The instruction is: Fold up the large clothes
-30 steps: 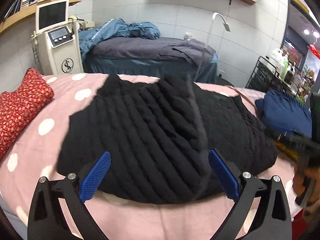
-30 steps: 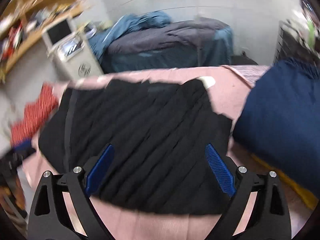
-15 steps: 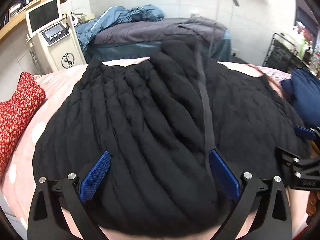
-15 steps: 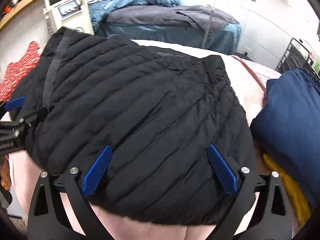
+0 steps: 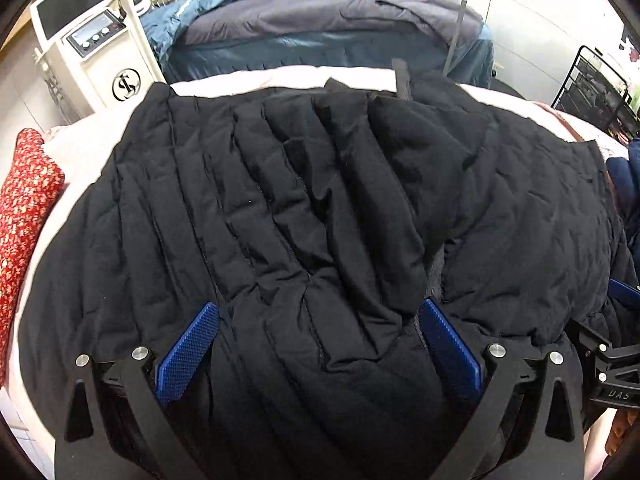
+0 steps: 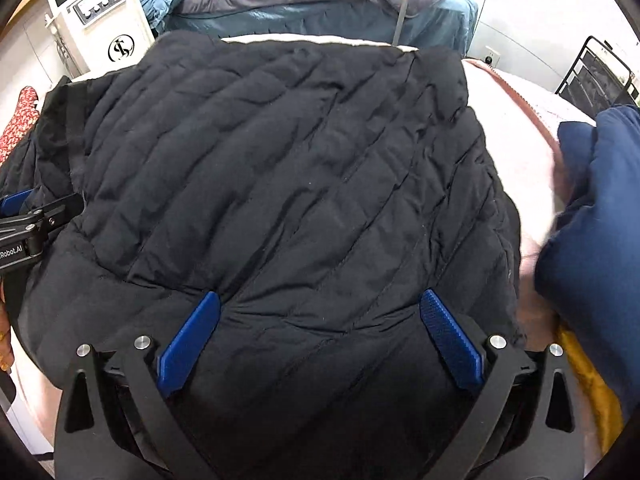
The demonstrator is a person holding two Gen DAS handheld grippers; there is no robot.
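Within the last second both grippers have closed in low over the black quilted jacket (image 5: 304,216) spread on the pink bed (image 6: 516,92), left gripper (image 5: 316,344) and right gripper (image 6: 320,332) spread wide, apparently gripping nothing, probably about to pinch the near hem.

Right tool (image 6: 319,332) stands with its blue fingers (image 6: 452,338) spread wide over the near hem of a black quilted jacket (image 6: 280,184) lying flat on a pink-covered bed (image 6: 516,100), a navy garment (image 6: 596,216) beside it at right, left tool (image 6: 28,224) at the jacket's left edge.
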